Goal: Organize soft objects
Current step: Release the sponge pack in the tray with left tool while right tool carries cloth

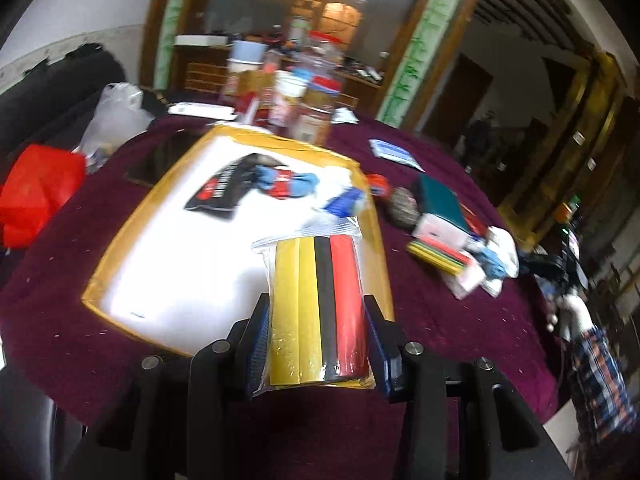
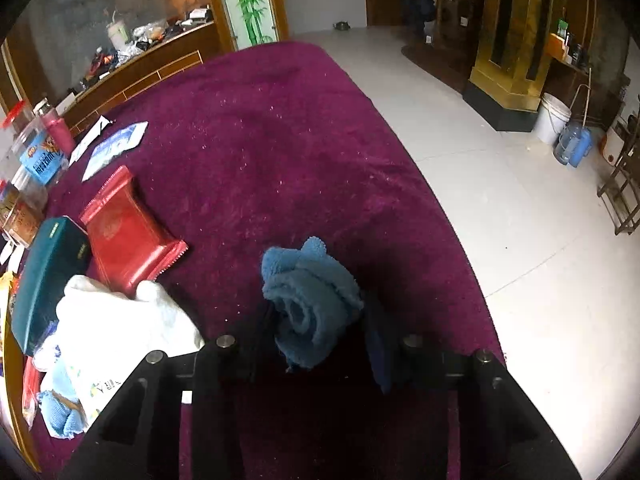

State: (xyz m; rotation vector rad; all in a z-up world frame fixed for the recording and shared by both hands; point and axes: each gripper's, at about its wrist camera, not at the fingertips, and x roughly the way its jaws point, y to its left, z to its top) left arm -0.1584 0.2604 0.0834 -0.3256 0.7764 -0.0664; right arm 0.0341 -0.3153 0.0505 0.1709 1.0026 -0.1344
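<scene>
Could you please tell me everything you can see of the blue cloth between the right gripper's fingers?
The blue cloth is a small piece of fluffy, terry-like fabric in mid blue, rolled or bunched into a loose bundle with a curled fold facing the camera. It sits between the dark fingers of the right gripper, which press on it from both sides. Its upper end sticks out past the fingertips, over the purple plush tablecloth. Whether it rests on the tablecloth cannot be told.

Two close wrist views angled down over one maroon tablecloth (image 1: 440, 320), teal box (image 2: 48, 280) shared.

White bucket (image 2: 554, 117) on tiled floor (image 2: 520, 240); bamboo-print panel (image 2: 250, 0).
</scene>
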